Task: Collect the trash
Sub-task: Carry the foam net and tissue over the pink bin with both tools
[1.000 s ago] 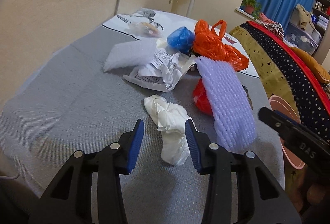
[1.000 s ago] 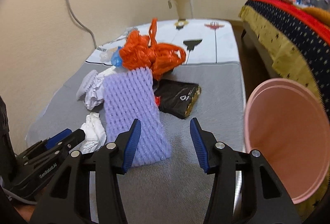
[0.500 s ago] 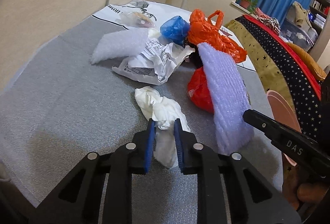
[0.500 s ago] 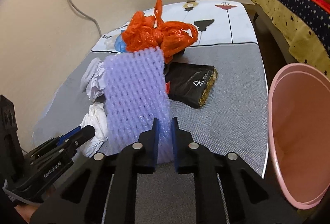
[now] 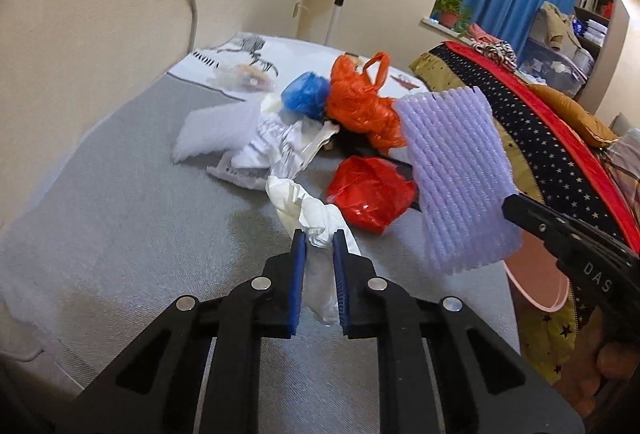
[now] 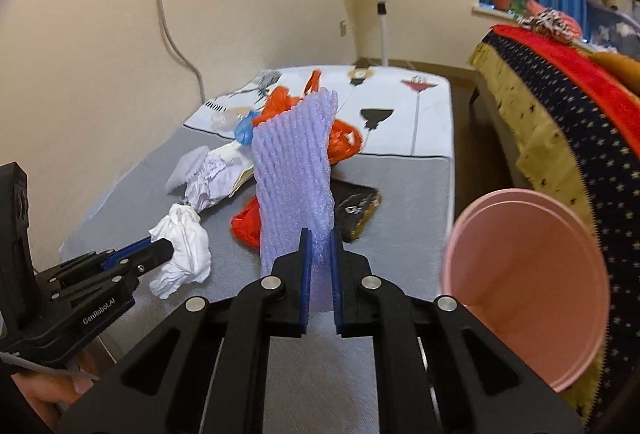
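Observation:
On the grey mattress (image 5: 120, 234) lies a pile of trash. My left gripper (image 5: 319, 239) is still closing its jaws on a crumpled white tissue (image 5: 310, 208), and the pads press it from both sides. That tissue (image 6: 182, 242) hangs from the left gripper (image 6: 162, 247) just above the mattress in the right wrist view. My right gripper (image 6: 319, 239) is shut on the lower end of a purple foam net (image 6: 296, 162), which stands up off the pile. The net (image 5: 456, 174) also shows lifted in the left wrist view, with the right gripper (image 5: 514, 204) at its lower edge.
A pink bin (image 6: 528, 274) stands tilted at the mattress's right side. An orange bag (image 5: 356, 102), a red bag (image 5: 368, 194), a blue bag (image 5: 306, 94), crumpled paper (image 5: 276, 150), white foam (image 5: 216, 126) and a black pouch (image 6: 356, 206) remain piled. A star-patterned bed (image 6: 580, 138) lies right.
Both grippers went from open to closed, the left on the white tissue, the right on the purple foam net. Both have since risen, lifting tissue and net off the mattress.

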`<state>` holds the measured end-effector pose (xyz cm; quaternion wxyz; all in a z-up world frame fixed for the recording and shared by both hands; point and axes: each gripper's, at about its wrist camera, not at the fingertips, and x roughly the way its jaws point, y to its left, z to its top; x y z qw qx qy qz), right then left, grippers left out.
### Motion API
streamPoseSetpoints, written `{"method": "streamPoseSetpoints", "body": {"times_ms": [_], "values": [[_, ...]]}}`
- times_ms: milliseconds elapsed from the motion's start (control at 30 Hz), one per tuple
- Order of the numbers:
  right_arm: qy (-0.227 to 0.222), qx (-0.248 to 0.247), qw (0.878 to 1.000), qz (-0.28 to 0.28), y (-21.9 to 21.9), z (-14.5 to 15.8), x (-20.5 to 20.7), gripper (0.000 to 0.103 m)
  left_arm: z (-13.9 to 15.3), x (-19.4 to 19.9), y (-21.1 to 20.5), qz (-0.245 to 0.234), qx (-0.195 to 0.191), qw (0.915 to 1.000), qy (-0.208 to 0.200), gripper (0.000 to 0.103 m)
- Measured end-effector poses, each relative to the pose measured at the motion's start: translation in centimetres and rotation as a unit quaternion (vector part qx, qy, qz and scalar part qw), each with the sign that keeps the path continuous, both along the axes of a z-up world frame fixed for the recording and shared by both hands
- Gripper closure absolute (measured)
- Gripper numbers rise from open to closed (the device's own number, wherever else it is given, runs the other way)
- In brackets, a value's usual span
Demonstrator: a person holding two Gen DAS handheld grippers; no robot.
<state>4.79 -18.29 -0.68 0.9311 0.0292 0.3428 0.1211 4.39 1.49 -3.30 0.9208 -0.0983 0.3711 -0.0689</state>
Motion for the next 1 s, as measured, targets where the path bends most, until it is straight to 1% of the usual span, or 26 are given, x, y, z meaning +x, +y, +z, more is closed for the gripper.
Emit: {"method": "streamPoseSetpoints", "body": {"times_ms": [167,333,467,567,667,833,1000], "values": [[-0.015,-0.008,1.0,-0.025,-1.6,1.9,-1.5,0.094,1.6,-0.8,-0.8,-0.018,0.005,0.9996,-0.023,0.089],[-0.031,-0.022,0.998,-0.057,-4.0,4.5,-3.3,0.094,3.8,-1.3,-2.6,-0.053,0.012,0.9973,-0.049,0.089],[-0.048,-0.038,0.995,-0.082,-6.5,6.7,-4.6,0.094,5.6,-1.4,-4.8,-0.092,0.014,0.9933,-0.069,0.089],[-0.052,-0.046,0.993,-0.097,-8.5,7.9,-5.2,0.094,6.9,-1.1,-7.0,-0.127,0.011,0.989,-0.075,0.089],[-0.054,-0.062,0.989,-0.12,-10.9,9.0,-5.8,0.094,7.7,-1.0,-9.0,-0.15,0.009,0.9853,-0.082,0.089],[-0.052,-0.082,0.981,-0.167,-14.7,9.6,-5.8,0.094,8.6,0.1,-13.4,-0.2,0.0,0.9763,-0.083,0.089],[-0.041,-0.082,0.973,-0.211,-17.3,8.4,-5.3,0.094,7.6,1.6,-17.3,-0.243,0.008,0.9658,-0.091,0.089]]}}
